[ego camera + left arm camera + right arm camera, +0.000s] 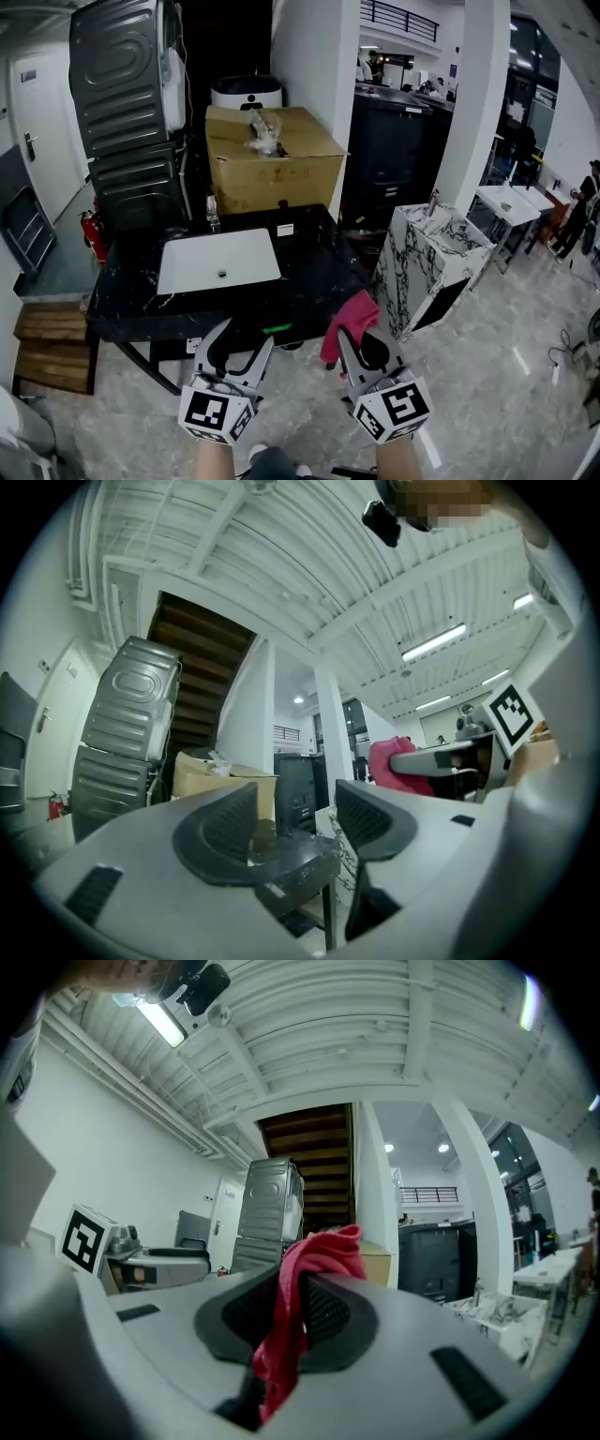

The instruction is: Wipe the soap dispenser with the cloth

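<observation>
Head view, nearest first: two tongs. Left tongs (241,346) parted, holding nothing; right tongs (362,349) clamped on one red cloth (349,321), mostly hanging loose. Farther off, on black surface (319,272): one white basin (217,261), one soap dispenser (212,212) at its far left corner, well apart from both. Likely risks: cloth slipping free; unsteadied dispenser toppling when wiped.

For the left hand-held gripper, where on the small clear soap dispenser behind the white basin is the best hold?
Probably its mid-body, coming from the front: the small clear soap dispenser stands upright and narrow, with the brown cardboard box close behind it. The open left hand-held gripper is free.
</observation>
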The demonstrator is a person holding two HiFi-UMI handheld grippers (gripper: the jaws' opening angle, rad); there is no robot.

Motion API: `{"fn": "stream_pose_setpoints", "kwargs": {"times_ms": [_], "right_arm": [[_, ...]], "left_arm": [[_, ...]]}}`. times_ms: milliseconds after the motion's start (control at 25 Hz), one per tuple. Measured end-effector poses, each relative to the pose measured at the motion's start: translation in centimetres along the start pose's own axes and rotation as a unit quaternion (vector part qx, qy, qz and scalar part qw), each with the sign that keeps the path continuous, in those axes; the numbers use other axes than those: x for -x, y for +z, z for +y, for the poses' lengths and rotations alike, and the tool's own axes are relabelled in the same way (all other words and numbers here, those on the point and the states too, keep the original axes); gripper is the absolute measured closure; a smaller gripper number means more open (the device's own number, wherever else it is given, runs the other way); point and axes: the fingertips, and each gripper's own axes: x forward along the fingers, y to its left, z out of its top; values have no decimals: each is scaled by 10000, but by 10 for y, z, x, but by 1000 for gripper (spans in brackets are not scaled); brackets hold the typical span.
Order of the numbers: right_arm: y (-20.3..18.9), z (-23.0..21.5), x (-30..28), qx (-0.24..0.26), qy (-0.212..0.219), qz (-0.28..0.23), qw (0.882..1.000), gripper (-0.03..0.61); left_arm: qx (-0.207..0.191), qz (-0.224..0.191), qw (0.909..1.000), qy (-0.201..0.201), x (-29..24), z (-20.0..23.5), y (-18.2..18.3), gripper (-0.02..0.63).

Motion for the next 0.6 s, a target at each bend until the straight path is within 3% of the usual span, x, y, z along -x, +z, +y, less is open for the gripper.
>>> {"fn": "stream_pose_setpoints", "kwargs": {"times_ms": [80, 240, 600], "right_arm": [[-8, -11, -10, -29, -11, 59, 10000, 525], [-22, -36, -35, -60, -36, 171, 9998, 525], [-39, -112, -139, -128, -144, 194, 9996, 525]], "left_arm": [[-36, 92, 9999, -78, -19, 2, -10, 292], [-109, 232, 9995, 182, -59, 21, -27, 207], [-36, 52, 9998, 208, -176, 81, -50, 189]]}}
